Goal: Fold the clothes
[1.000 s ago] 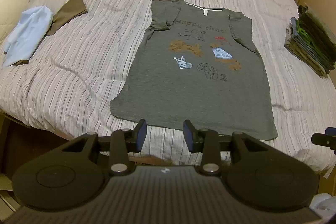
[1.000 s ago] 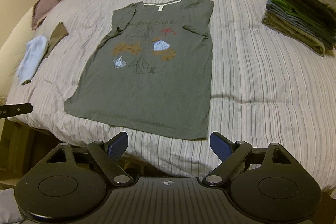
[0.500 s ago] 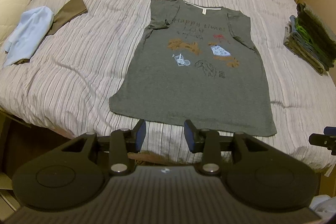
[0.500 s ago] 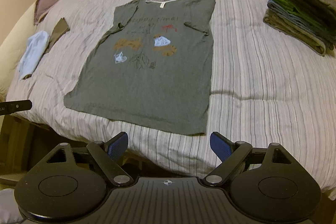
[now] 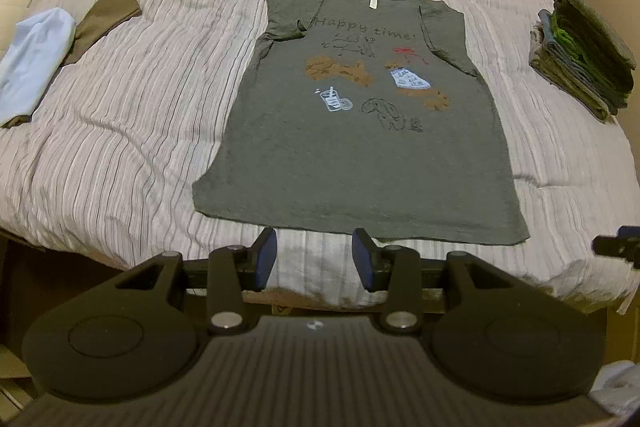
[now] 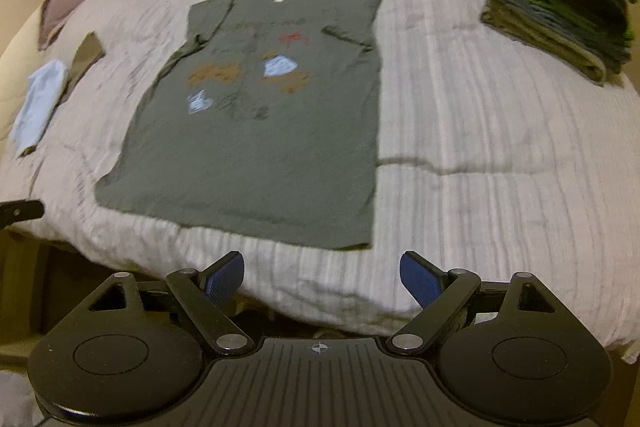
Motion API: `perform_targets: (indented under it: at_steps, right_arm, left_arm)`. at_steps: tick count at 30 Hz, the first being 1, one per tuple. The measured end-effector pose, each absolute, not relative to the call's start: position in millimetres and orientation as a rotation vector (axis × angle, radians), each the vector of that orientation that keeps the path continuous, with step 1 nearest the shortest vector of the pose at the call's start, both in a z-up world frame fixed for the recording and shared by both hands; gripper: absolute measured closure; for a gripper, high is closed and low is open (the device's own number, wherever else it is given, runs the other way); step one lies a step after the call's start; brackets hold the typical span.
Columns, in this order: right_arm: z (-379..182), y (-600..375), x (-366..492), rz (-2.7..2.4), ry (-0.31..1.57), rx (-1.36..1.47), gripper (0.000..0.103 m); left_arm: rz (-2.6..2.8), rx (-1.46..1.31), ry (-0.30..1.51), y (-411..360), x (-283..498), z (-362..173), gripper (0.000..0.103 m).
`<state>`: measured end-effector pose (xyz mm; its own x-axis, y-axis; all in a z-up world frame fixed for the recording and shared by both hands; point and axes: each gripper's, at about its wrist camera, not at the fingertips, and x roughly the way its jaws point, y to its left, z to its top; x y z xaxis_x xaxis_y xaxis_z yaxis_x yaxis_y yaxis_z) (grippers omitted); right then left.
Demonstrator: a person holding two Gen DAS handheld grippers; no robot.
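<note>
Left claw [image 5: 314, 259] part-open, right claw [image 6: 322, 277] spread wide, both empty, poised off the hem of a flat grey printed tee [image 5: 360, 131] on the ribbed, striped bedspread [image 5: 132, 131].

Both your wrist views look down the bed [image 5: 120, 155] from its foot edge, close above it. They share the grey T-shirt [image 5: 360, 155], centre frame left, left-of-centre right.

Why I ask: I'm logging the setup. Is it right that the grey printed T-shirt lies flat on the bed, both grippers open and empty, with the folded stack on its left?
Not quite: the folded stack sits to the right of the grey T-shirt, as the right wrist view shows. The rest holds: shirt flat on the bed, left gripper and right gripper open and empty.
</note>
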<state>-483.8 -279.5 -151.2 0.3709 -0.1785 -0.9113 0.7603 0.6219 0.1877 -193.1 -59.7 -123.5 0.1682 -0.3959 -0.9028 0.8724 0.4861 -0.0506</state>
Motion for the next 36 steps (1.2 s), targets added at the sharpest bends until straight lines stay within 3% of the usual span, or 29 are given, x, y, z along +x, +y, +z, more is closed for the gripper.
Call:
perform_targets:
  at_steps: [10, 28, 36]
  right_arm:
    - [-192, -326, -507, -0.694, 0.973, 0.822, 0.015]
    - [-320, -400, -514, -0.578, 0.709, 1.202, 0.016]
    - [-360, -421, -516, -0.471, 0.594, 1.331, 0.016]
  left_arm:
    - [-1.014, 0.538, 1.088, -48, -123, -172, 0.066]
    - [-1.066, 0.363, 1.197, -79, 16, -303, 0.063]
    - [-1.159, 0.177, 1.439, -75, 51, -343, 0.069]
